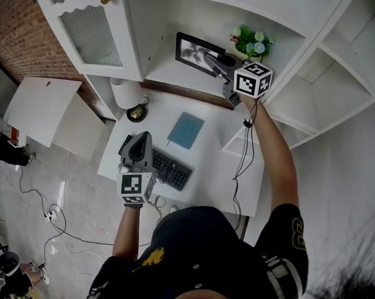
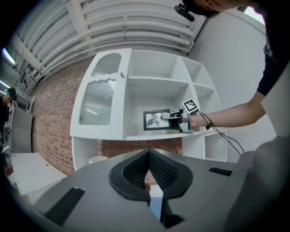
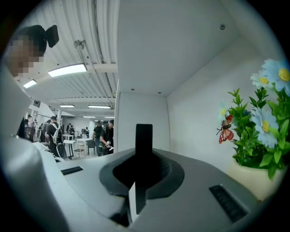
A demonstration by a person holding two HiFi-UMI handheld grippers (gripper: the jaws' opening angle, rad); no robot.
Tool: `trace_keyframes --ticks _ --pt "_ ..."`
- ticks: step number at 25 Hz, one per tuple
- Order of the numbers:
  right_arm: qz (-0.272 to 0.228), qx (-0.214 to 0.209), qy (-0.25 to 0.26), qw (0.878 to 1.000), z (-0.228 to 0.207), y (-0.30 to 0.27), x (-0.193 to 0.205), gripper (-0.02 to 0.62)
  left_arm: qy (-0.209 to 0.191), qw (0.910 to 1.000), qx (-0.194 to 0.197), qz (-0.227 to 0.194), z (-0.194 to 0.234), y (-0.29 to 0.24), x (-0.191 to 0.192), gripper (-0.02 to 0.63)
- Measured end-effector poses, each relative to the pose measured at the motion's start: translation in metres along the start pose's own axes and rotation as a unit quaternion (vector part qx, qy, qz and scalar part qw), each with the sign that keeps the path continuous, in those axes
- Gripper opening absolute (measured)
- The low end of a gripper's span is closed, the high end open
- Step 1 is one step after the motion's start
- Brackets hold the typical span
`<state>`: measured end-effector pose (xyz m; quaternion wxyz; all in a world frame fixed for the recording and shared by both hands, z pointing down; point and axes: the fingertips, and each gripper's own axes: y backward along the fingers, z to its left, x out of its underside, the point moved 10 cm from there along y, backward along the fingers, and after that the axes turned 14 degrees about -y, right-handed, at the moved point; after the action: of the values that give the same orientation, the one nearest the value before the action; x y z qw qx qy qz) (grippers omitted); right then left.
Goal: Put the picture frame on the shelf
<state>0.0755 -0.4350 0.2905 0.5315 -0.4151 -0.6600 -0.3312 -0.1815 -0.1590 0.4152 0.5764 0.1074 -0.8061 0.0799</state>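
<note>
A person seen from above reaches the right gripper (image 1: 211, 58) into the middle bay of a white wooden shelf unit (image 1: 169, 74) that stands at the far edge of a white desk (image 1: 217, 172). Its jaws are closed on the right-hand edge of a black rectangular picture frame holding a black-and-white photo (image 1: 188, 51). In the right gripper view the frame shows only as a thin dark strip pinched between the pads, a grip that likely keeps the photo facing outward. The frame stands upright, low in the bay and at or just above the shelf board; whether its bottom edge already rests there cannot be told. Just to its right sits a pale pot of green leaves with blue and white artificial flowers (image 1: 251, 42), so the frame is kept to the left of it, probably to avoid knocking the plant. The left gripper (image 1: 140, 137) is closed and empty, held low and near over a black computer keyboard (image 1: 171, 170) – out of the way, since one gripper is enough for this job. A flat blue-grey notebook (image 1: 186, 130) lies on the desk between the keyboard and the shelf. The placing looks nearly done; release seems to be what remains.
</note>
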Motion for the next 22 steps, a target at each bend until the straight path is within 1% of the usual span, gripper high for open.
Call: trace_keyframes --ticks 5,9,15,22 --pt "0.001 0.004 -0.002 1.000 -0.002 -0.001 0.000 0.015 0.001 1.0000 -0.002 0.001 0.001 0.003 0.000 0.017" --pt "0.011 0.009 -0.005 1.000 -0.005 -0.002 0.001 0.015 0.000 1.0000 0.004 0.006 -0.001 0.004 0.002 0.017" --pt "0.037 -0.003 -0.006 0.999 -0.010 -0.004 0.002 0.015 -0.003 1.0000 0.006 0.007 -0.004 0.003 -0.001 0.017" --pt "0.038 0.001 -0.009 0.999 -0.014 -0.006 0.003 0.015 -0.001 1.0000 0.004 0.008 -0.005 0.004 0.002 0.017"
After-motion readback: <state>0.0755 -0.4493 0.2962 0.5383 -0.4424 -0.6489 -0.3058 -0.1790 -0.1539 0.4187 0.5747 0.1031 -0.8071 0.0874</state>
